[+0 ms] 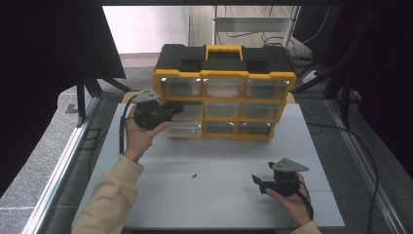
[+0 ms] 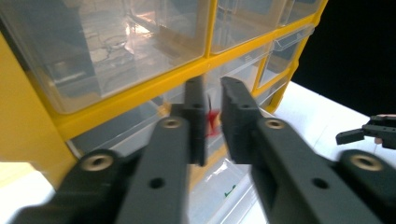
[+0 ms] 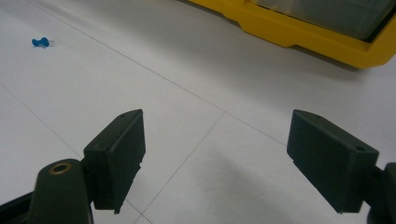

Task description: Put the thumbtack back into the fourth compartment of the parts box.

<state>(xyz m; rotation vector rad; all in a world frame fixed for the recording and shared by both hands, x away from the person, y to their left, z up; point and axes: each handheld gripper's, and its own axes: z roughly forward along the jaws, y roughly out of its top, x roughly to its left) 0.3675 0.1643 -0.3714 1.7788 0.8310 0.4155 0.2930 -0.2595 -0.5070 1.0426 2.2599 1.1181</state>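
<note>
Landmark: yellow drawer cabinet (image 1: 224, 100) at the table's (image 1: 214, 195) far edge.
Left gripper (image 1: 176, 108): at the cabinet's left column, jaws nearly closed around a small red thing (image 2: 212, 122) at the middle drawer (image 2: 140, 126); contact unclear.
Right gripper (image 1: 259, 183): well in front of the cabinet, jaws wide apart, empty.
Blue pushpin (image 1: 194, 175): on the table before the cabinet.
</note>
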